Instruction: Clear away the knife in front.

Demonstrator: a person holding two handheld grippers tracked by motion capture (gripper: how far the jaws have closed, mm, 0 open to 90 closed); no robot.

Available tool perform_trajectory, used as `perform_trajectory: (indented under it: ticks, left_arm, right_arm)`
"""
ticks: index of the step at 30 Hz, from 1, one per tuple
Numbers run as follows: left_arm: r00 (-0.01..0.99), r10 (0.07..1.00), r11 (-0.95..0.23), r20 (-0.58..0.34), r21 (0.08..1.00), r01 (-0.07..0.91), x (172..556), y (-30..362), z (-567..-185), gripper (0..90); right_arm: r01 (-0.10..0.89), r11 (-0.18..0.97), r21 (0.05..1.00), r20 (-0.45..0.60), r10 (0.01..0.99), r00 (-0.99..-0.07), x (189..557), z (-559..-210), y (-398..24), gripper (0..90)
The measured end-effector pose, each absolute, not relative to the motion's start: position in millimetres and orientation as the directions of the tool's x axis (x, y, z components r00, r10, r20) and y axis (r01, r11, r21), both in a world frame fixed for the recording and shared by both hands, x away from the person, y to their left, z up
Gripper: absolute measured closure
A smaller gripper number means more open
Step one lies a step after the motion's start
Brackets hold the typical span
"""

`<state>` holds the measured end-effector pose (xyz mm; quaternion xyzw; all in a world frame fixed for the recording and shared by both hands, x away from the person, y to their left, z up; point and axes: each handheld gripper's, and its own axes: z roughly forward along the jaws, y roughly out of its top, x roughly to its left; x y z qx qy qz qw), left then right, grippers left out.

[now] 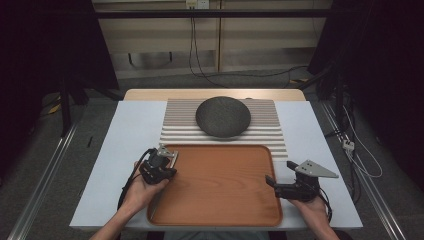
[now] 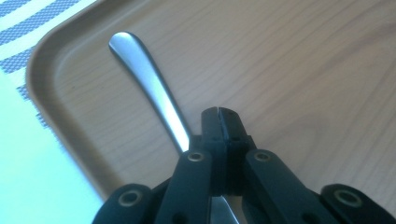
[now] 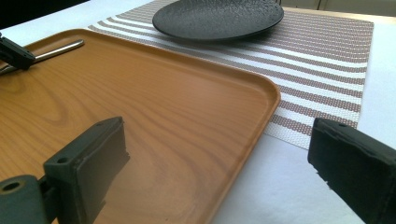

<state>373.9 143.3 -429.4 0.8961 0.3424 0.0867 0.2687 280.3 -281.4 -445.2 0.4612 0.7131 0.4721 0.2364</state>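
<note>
A wooden tray (image 1: 220, 187) lies on the table in front of the person. A steel utensil handle (image 2: 144, 70) rests flat in its far left corner, rounded end toward the corner. My left gripper (image 2: 218, 116) points down over the tray (image 2: 303, 70), jaws pressed together just right of the handle, which runs on under the gripper's linkage. I cannot tell if anything is pinched. My right gripper (image 3: 219, 149) stands open at the tray's right edge (image 3: 266, 93), one jaw over the wood, one over the table. From there the handle (image 3: 60, 49) and the left gripper's tip (image 3: 14, 53) appear far left.
A dark round plate (image 1: 223, 116) sits on a striped placemat (image 1: 270, 135) just behind the tray. The pale table top (image 1: 125, 150) extends on both sides. Cables trail from both grippers toward the table's near edge.
</note>
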Motion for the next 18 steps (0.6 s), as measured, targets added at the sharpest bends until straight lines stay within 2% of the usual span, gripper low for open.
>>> perform_trajectory:
  ticks: [18]
  left_arm:
    - [0.716,0.697,-0.586,-0.043,0.541,0.603,376,158,-430,90.0]
  right_arm:
    - [0.433,0.129,0.892,0.098,0.88,-0.465,281,-445,-281,4.7]
